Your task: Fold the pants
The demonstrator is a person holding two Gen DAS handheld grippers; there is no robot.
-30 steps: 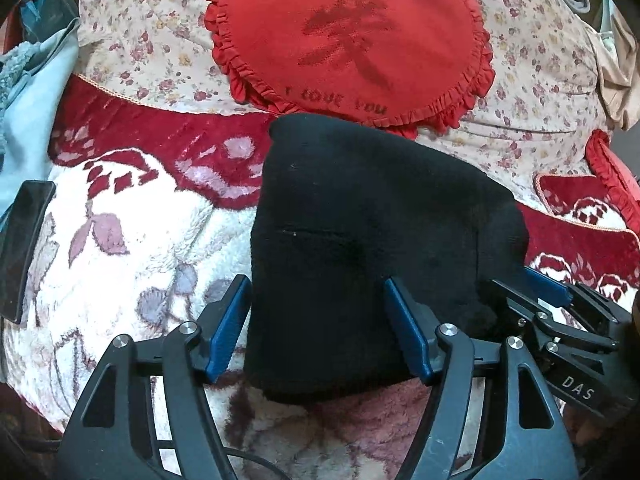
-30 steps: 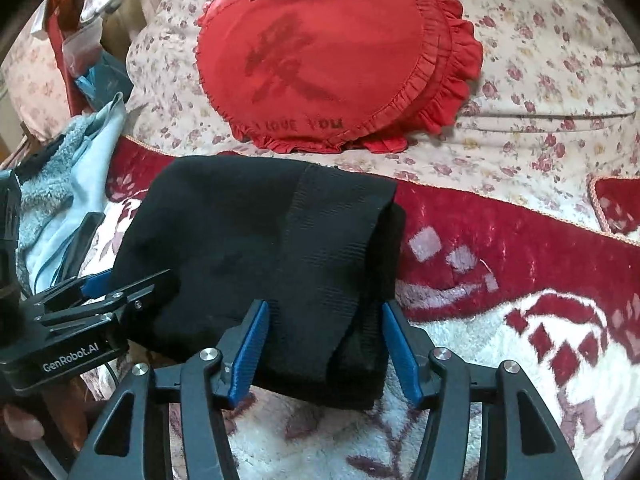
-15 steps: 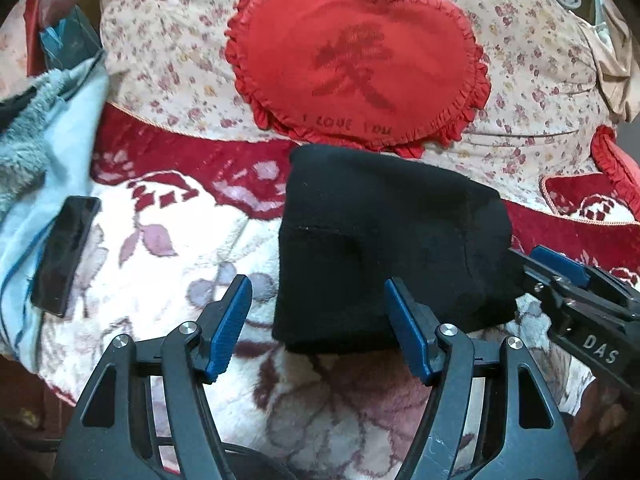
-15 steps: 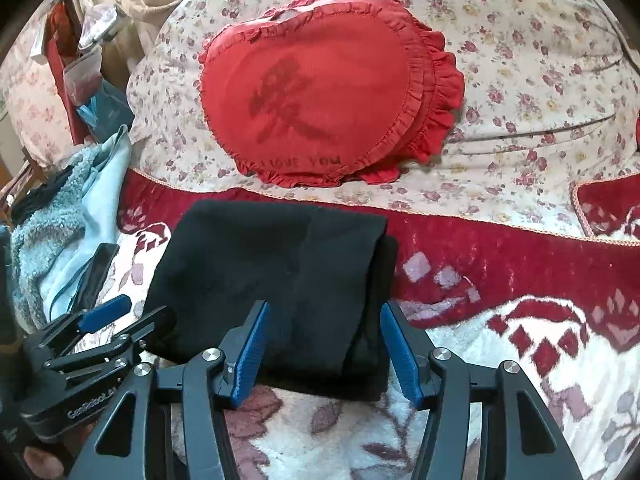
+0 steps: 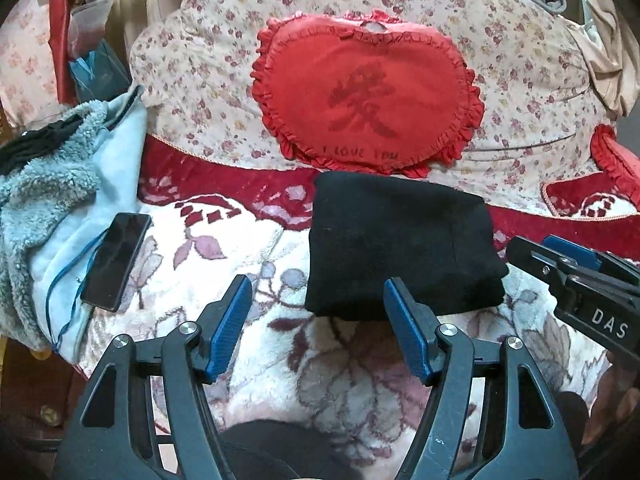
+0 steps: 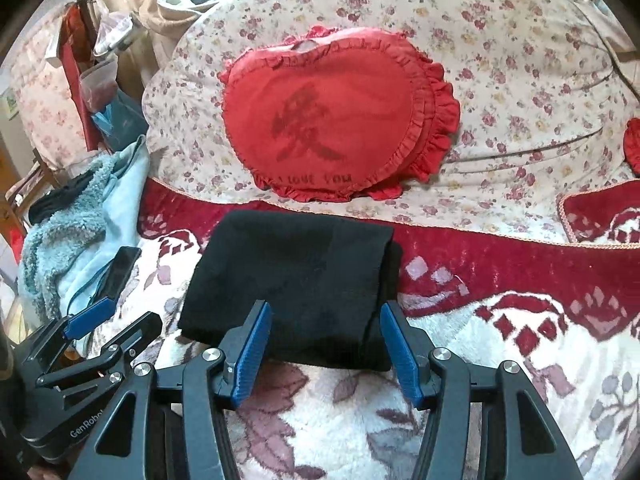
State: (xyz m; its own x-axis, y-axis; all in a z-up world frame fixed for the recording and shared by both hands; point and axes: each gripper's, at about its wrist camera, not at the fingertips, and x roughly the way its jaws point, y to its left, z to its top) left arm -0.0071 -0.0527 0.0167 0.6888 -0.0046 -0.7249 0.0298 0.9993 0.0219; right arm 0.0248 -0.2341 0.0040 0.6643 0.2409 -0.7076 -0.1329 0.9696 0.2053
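1. Nearest you, your left gripper (image 5: 316, 312) has its blue pads spread wide with nothing between them; only the flowered blanket (image 5: 224, 272) shows through the gap, and the near edge of the pants sits just beyond the right-hand pad.
2. Your right gripper (image 6: 324, 340) is equally wide and empty-handed. It frames the near edge of the pants without touching the cloth.
3. The pants (image 6: 292, 284) lie on the blanket as a compact black rectangle, several layers thick, with a rounded fold along the right side and fairly square corners. No leg or waistband trails loose.
4. Judging from that, the folding looks essentially finished and you are in the release-and-clear step. The next move calls for little: check that the stack stays closed, and press down an edge only if one lifts.
5. Farther off, a phone (image 5: 116, 262) rests on the light blue fleece (image 5: 60, 184) at the left, well apart from the pants.
6. Behind the pants, the red heart cushion (image 6: 332, 120) leans on the floral cover.
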